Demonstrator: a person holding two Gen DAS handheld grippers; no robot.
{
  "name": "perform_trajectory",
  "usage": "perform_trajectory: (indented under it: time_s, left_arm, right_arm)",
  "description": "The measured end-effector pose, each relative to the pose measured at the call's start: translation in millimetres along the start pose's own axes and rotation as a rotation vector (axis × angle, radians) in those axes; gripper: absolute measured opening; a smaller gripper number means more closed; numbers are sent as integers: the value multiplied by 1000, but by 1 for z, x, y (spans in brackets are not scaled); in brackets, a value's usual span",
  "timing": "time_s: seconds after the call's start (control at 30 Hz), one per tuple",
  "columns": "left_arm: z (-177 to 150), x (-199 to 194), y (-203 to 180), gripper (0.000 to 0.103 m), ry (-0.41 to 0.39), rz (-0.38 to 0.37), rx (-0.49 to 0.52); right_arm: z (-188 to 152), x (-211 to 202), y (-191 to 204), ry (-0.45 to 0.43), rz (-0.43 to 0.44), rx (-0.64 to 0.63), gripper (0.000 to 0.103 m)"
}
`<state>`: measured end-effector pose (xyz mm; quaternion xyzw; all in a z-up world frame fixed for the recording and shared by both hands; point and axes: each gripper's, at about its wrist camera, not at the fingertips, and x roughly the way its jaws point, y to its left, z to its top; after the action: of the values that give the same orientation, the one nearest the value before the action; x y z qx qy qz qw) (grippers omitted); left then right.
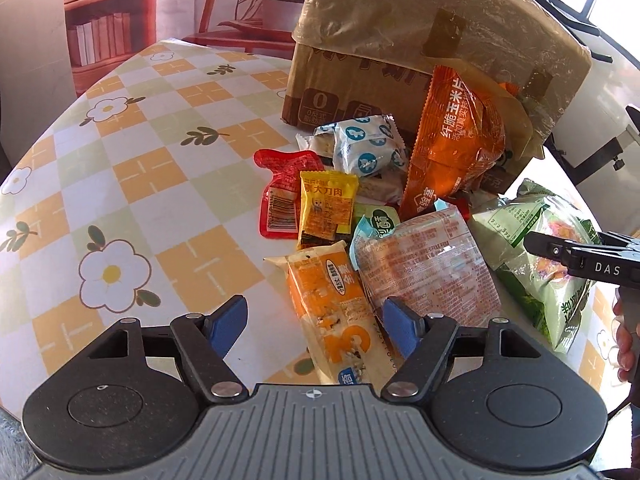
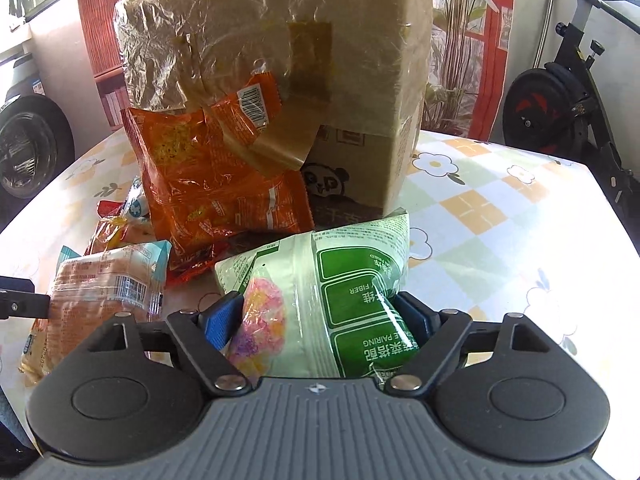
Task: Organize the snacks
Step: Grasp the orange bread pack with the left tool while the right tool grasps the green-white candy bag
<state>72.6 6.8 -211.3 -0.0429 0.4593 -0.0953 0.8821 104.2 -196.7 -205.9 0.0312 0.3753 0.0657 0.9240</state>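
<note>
A pile of snack packets lies on the table in front of a tipped cardboard box (image 1: 420,40). My left gripper (image 1: 316,320) is open, its blue pads either side of an orange-and-white bar packet (image 1: 340,312), beside a clear bread packet (image 1: 428,264). My right gripper (image 2: 324,316) has its blue pads around a green-and-white bag (image 2: 340,300), which also shows in the left wrist view (image 1: 544,256); the pads touch its sides. An orange corn chip bag (image 1: 452,140) leans on the box and also shows in the right wrist view (image 2: 216,176).
A yellow packet (image 1: 326,208), a red packet (image 1: 280,196) and a white-and-blue packet (image 1: 368,148) lie in the pile. The table has a checked flower cloth (image 1: 132,184). An exercise bike (image 2: 560,108) stands beyond the table's right edge.
</note>
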Motion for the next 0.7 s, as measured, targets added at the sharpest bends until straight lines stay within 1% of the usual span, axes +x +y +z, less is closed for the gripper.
perform_trajectory:
  time_s: [0.17,0.27,0.43,0.53,0.6,0.67,0.7]
  left_arm:
    - [-3,8,2,78,21,10,-9]
    - [-4,10,6,77,38,43,-17]
    - [-1,7,20,77,30,70,-71]
    - [3,10,21,76,24,88,-52]
    - [6,15,18,76,11,101,-13]
    - [9,19,14,68,-2,117,24]
    - [11,19,14,52,-12,105,29]
  right_arm:
    - [-1,0,1,-4,-5,3,83]
    - [-3,-1,1,-8,-5,4,83]
    - [-3,-2,1,-8,-7,9,83]
    - [-3,-1,1,-8,-9,7,83]
    - [-3,-1,1,-7,-11,7,83]
    - [-3,-1,1,-9,-12,12,83]
    - [-3,-1,1,-11,-12,15,83]
